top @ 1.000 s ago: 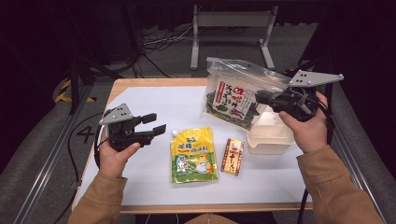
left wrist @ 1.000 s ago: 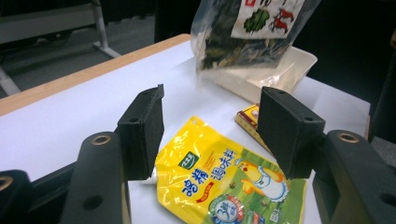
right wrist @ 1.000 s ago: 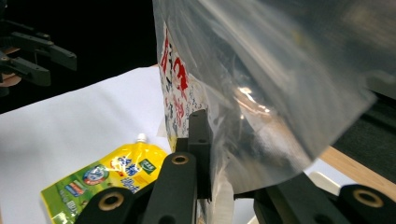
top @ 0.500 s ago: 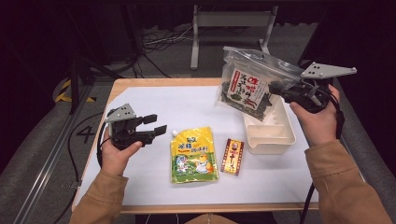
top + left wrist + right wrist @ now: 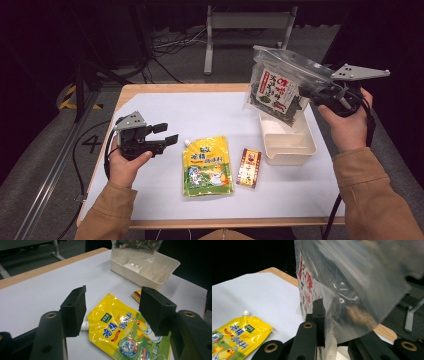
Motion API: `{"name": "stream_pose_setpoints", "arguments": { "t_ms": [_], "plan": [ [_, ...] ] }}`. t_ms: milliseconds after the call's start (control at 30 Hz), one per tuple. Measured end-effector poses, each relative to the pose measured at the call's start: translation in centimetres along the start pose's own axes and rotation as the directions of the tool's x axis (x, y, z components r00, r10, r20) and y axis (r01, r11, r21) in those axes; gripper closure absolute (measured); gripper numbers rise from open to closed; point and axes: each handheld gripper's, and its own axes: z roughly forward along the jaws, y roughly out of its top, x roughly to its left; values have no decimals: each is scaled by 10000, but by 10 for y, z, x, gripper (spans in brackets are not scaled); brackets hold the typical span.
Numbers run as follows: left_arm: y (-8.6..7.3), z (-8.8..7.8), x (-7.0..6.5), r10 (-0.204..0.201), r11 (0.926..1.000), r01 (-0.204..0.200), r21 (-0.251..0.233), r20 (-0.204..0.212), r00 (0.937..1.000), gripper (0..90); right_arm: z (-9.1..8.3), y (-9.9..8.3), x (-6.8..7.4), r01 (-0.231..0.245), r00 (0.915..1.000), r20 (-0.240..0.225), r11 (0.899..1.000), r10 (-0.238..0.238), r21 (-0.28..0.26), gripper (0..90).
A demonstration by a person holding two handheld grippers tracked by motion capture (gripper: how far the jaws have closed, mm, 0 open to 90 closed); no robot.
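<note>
White sheet-covered table [image 5: 150, 200] as landmark: yellow spout pouch [image 5: 207, 166] lies flat near its front edge — small red-and-gold packet [image 5: 249, 167] just right of the pouch. Cables [image 5: 170, 45] and grey metal frame [image 5: 248, 22] on floor beyond the table's far edge.

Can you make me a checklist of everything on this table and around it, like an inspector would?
Surface: white table top with a wooden edge, flat and dry-looking.
Job's things: clear bag of dark dried food held up above the cream tray.
Clutter: yellow spout pouch lying flat; small red and yellow packet beside it, near the tray.
Grippers: left gripper open, nothing between its jaws, beside the pouch; right gripper shut on the bag's edge.
Cables: one black cable loops from the left gripper; more on the floor.
Surroundings: dark room, grey floor, a metal stand behind the table.
</note>
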Motion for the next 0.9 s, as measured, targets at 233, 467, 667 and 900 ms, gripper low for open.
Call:
{"name": "stream_pose_setpoints", "arguments": {
  "t_ms": [233,467,667,900],
  "plan": [
    [-1,1,1,-34,10000,34,71,-45,10000,401,5,-7,-11,-178,9992,377,9993,166,317,814],
    [-2,3,2,-46,9998,46,173,-17,10000,399,7,-13,-22,-688,9951,735,9967,654,439,809],
    [-2,4,2,-105,9998,104,188,24,9999,398,11,-20,-27,-795,9912,1126,9934,700,829,807],
    [-3,5,2,-91,9996,91,275,28,10000,397,18,-25,-28,-741,9896,1324,9890,570,1280,805]
  ]
}}
